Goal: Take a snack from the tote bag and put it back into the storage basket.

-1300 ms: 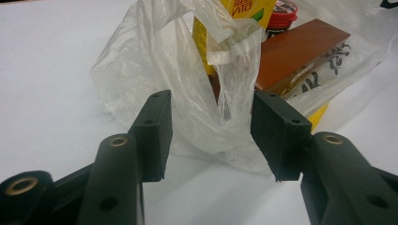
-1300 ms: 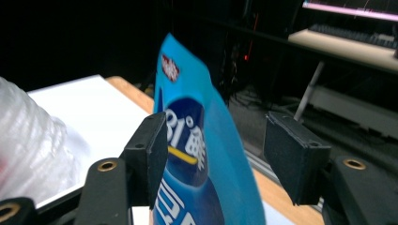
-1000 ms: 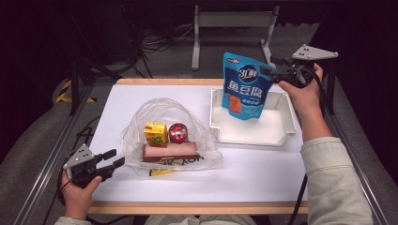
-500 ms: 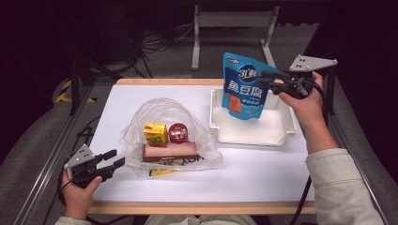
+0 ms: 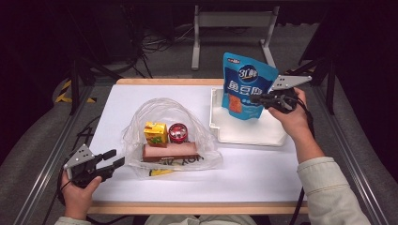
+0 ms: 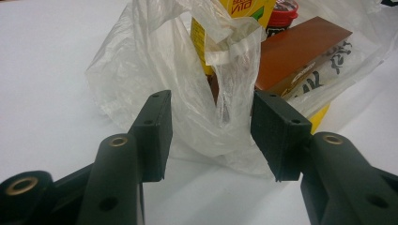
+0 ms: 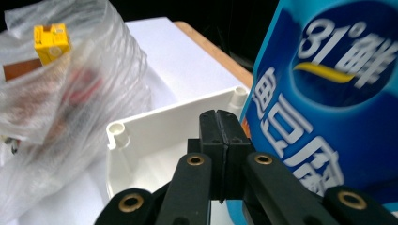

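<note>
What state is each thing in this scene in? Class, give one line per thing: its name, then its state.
Blue pouch: upright in the tray, right gripper beside it.
White tray: open, flat on the table.
Plastic bag: open, holding the groceries.
Yellow carton: upright in the bag.
Left gripper: open, at the bag's edge.
Right gripper: shut.

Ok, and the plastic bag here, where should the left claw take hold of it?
Best the upright twisted fold of film at the plastic bag's near edge, approached low along the table from the left claw's present side. That fold stands free between the open jaws, in front of the yellow carton, so closing would likely pinch film alone.
</note>
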Demonstrator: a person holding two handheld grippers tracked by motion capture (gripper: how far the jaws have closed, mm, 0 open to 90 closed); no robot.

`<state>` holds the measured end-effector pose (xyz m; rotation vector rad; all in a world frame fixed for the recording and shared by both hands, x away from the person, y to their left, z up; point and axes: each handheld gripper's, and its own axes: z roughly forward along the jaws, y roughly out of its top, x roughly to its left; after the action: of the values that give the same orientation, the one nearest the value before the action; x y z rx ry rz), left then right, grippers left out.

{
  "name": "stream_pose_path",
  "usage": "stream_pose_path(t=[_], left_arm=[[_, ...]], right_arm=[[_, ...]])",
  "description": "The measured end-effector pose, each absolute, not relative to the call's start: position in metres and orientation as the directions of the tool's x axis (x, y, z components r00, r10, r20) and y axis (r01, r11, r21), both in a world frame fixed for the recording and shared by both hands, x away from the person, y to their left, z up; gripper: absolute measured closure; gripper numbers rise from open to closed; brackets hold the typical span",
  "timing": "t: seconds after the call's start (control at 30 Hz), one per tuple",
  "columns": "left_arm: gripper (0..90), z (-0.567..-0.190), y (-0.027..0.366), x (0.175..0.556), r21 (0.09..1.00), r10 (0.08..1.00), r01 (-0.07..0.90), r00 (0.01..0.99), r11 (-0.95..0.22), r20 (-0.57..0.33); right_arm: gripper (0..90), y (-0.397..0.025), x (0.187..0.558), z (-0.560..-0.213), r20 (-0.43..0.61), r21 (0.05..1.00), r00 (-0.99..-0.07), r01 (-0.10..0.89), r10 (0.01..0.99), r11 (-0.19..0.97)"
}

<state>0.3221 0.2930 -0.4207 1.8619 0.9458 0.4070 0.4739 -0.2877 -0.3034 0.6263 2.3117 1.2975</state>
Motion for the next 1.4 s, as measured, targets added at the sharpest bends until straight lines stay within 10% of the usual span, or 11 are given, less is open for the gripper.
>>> stream_pose_path(t=[1.4], left_arm=[[49.5, -0.42, 0.293, 0.321, 0.874, 0.757, 0.429, 0.643, -0.23, -0.116]], right_arm=[[89.9, -0.299, 0.517, -0.371, -0.198, 0.713, -0.621, 0.44, 0.758, 0.546]])
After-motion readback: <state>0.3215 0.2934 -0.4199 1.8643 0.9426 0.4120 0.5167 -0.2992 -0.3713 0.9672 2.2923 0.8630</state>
